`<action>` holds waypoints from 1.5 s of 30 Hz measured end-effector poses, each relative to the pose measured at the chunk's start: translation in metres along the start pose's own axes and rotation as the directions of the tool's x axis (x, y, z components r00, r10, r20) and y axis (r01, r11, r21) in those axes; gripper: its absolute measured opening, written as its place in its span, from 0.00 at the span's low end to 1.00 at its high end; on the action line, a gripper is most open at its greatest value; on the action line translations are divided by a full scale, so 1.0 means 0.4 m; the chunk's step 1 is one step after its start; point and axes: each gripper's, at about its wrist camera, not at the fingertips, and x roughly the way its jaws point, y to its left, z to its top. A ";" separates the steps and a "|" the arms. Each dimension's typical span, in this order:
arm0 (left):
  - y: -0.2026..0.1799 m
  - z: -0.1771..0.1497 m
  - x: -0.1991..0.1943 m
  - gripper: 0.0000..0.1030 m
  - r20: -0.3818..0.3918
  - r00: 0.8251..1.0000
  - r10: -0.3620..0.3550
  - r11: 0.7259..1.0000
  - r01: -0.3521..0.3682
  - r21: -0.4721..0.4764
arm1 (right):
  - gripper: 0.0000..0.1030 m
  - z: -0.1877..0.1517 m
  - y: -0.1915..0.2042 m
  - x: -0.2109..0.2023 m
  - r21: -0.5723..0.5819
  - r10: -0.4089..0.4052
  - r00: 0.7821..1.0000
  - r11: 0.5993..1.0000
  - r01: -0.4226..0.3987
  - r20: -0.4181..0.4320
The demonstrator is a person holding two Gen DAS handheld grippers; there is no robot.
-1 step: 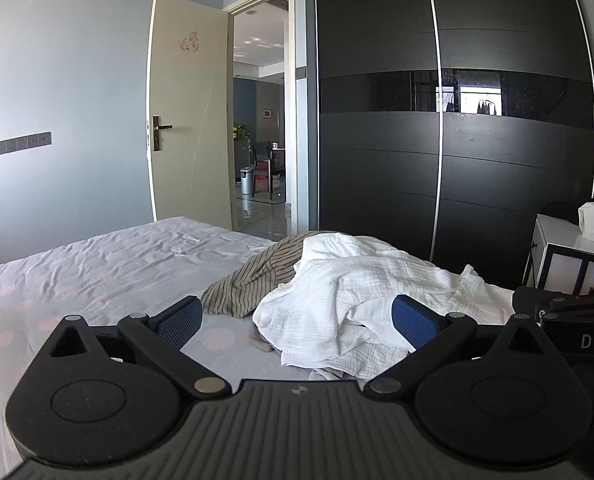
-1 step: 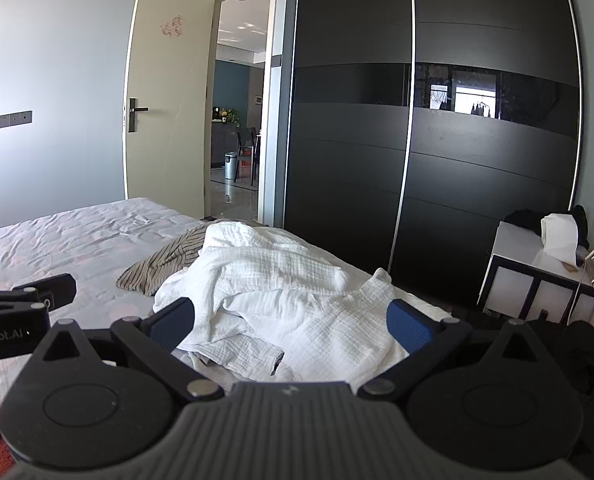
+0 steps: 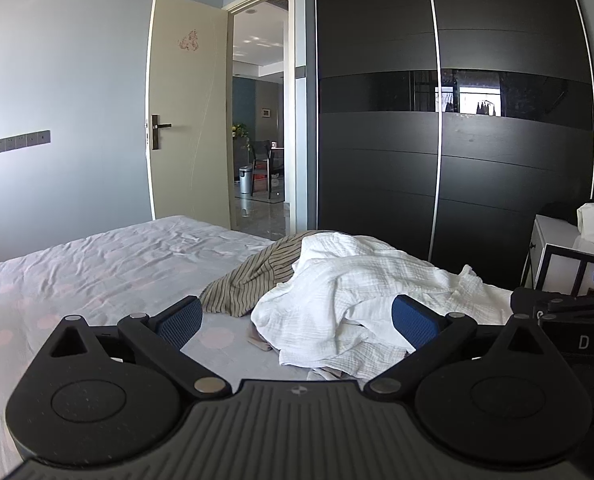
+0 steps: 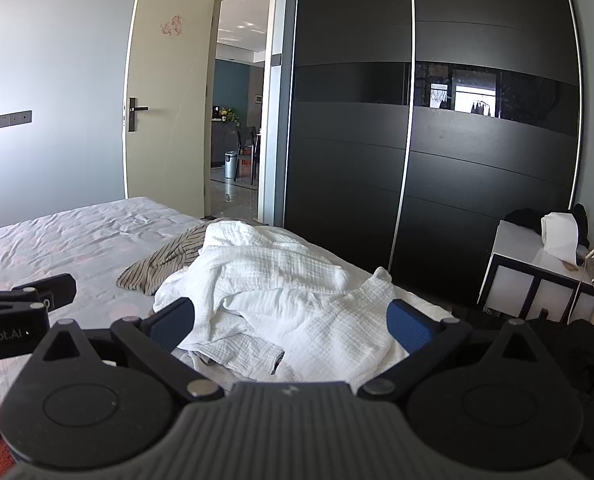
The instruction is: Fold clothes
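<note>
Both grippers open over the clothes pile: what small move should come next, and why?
Probably lower the right gripper onto the white garment and pinch an edge. It lies crumpled on top of the striped garment on the bed, and the left gripper is also open, holding nothing.

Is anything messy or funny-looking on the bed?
Yes. A white garment lies crumpled in a heap on the bed, partly covering a striped garment. Neither is folded. Both tools, left and right, are open and hold nothing.
</note>
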 end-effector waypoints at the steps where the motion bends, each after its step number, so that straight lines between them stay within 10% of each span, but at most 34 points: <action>1: 0.000 0.001 0.002 1.00 -0.001 1.000 -0.002 1.000 0.002 -0.007 | 1.00 0.007 -0.018 0.005 -0.002 -0.002 1.000 1.000 0.002 -0.001; 7: -0.001 -0.004 0.001 1.00 -0.001 1.000 0.018 1.000 -0.018 -0.021 | 1.00 0.016 -0.146 0.051 0.000 -0.001 1.000 1.000 0.001 -0.015; 45: 0.000 0.004 0.006 1.00 -0.049 0.999 0.021 1.000 -0.021 0.003 | 1.00 -0.063 0.117 -0.035 -0.052 -0.038 0.999 0.998 0.037 -0.035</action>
